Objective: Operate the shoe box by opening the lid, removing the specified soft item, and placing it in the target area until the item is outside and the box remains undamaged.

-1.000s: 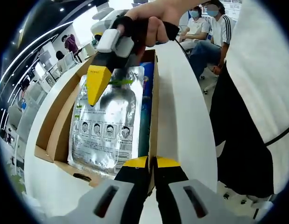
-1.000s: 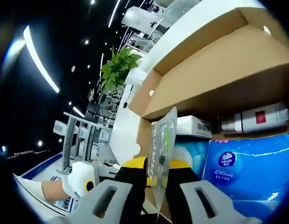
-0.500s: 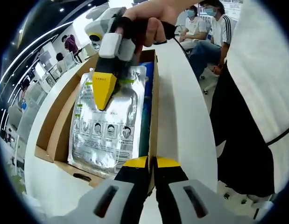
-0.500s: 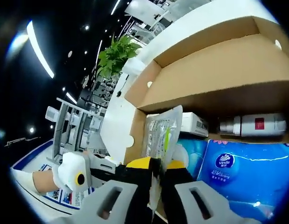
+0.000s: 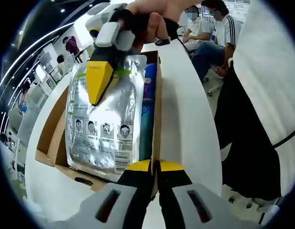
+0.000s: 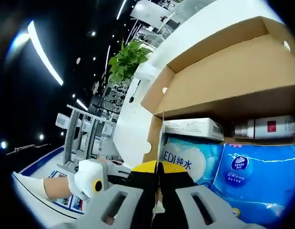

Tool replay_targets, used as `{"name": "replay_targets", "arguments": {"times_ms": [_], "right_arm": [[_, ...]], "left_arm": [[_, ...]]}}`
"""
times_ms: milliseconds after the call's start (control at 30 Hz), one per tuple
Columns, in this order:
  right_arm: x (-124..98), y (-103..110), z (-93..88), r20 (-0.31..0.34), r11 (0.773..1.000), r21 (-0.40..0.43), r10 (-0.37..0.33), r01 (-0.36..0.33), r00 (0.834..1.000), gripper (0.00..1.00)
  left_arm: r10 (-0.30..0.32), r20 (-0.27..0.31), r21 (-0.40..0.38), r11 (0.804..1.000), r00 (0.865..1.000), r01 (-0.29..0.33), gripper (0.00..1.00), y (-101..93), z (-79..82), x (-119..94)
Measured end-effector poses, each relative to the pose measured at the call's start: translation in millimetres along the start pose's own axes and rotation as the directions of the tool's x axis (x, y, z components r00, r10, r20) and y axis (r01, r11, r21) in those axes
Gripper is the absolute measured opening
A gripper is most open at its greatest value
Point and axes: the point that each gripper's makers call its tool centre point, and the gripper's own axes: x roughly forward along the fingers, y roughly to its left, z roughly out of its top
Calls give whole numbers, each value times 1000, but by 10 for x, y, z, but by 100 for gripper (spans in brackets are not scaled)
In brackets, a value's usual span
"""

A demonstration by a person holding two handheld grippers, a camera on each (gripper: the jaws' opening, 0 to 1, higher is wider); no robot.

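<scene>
Raised since the earlier frames, the silver foil pouch [image 5: 102,114] hangs above the open cardboard shoe box [image 5: 52,143], pinched at its top edge by the right tool [image 5: 97,86]. Left tool [image 5: 155,168]: jaws closed on the box's near wall. Right gripper view: pouch edge-on; "EDI" pack [image 6: 195,162], blue "Vinda" tissue pack [image 6: 261,176], white counter [image 6: 133,129]

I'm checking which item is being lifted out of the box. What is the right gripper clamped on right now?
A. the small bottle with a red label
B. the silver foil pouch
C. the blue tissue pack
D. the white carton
B: in the left gripper view the right gripper is shut on the top of the silver foil pouch, lifting it above the open cardboard box.
</scene>
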Motion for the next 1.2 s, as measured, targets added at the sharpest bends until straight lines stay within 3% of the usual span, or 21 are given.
{"name": "replay_targets", "arguments": {"times_ms": [133, 300, 500, 667, 933, 1067, 1133, 1200], "right_arm": [[-26, 39, 15, 10, 998, 56, 24, -25, 1000, 0], [-54, 43, 27, 15, 997, 66, 43, -43, 999, 0], [-225, 57, 48, 29, 995, 71, 69, -70, 997, 0], [-396, -56, 90, 37, 987, 137, 77, -81, 996, 0], [-643, 55, 134, 84, 970, 160, 174, -185, 981, 0], [-744, 72, 135, 121, 962, 192, 175, -197, 977, 0], [-750, 67, 181, 182, 959, 205, 160, -196, 970, 0], [-736, 60, 143, 165, 958, 205, 166, -198, 972, 0]], "left_arm": [[4, 1, 0, 1000, 1000, -4, 4, 4, -6, 4], [3, 2, 0, 1000, 1000, -3, 4, 6, -7, 5], [-3, 2, 1, 1000, 1000, 3, 3, 3, 3, 2], [-7, 1, 1, 1000, 1000, 7, 3, -1, 3, 4], [-10, 7, 4, 1000, 1000, 10, 3, -4, 5, 2], [-14, 6, 5, 1000, 1000, 14, 3, -3, -10, 9], [-13, 4, 4, 1000, 1000, 13, 3, -1, -19, 14], [-12, 3, 4, 1000, 1000, 12, 3, -3, -16, 12]]}}
